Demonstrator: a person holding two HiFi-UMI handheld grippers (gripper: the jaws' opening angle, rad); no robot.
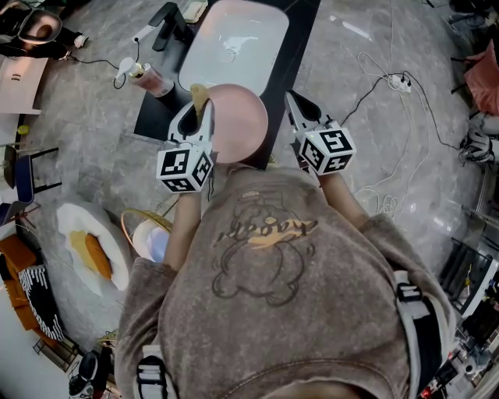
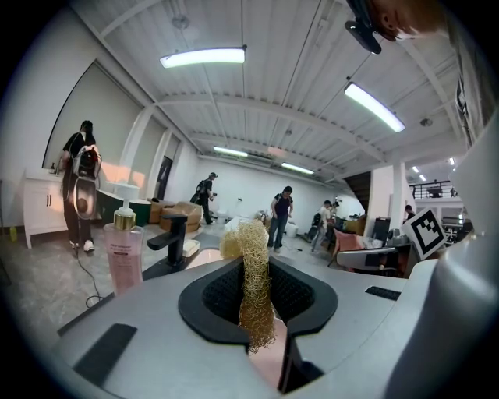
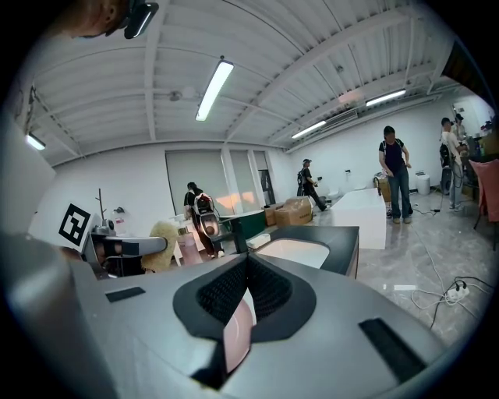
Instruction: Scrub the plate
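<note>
- The plate [image 1: 240, 123] is a round, smooth, pale pink disc with a plain matte face. It is held up in the air between my two grippers, at 12 o'clock from my chest.
- In the head view the plate hangs over the near edge of the black counter [image 1: 301, 35]. The white oval sink [image 1: 234, 47] lies beyond it at 12 o'clock.
- In the right gripper view I see the plate nearly edge-on, as a thin pink sliver with a pale rim.
- The scrubber [image 2: 254, 288] is a strip of straw-coloured mesh, coarse, fibrous and loosely woven, with frayed ends. It stands upright in the left gripper view.
- A clear pink soap bottle [image 1: 153, 81] with a pump top stands on the counter at 10 o'clock from the plate. A black, angular faucet [image 1: 166, 19] is at 11 o'clock.
- My left gripper [image 1: 199, 109] sits at 9 o'clock of the plate. Its ribbed black pads are clamped on the scrubber, which pokes out above and below them. A pink stretch of plate shows just under the scrubber's lower end, but I cannot tell whether they touch.
- My right gripper [image 1: 300, 105] sits at 3 o'clock of the plate. Its jaws are closed tight on the plate's rim, with the pink edge pinched between the textured pads.
</note>
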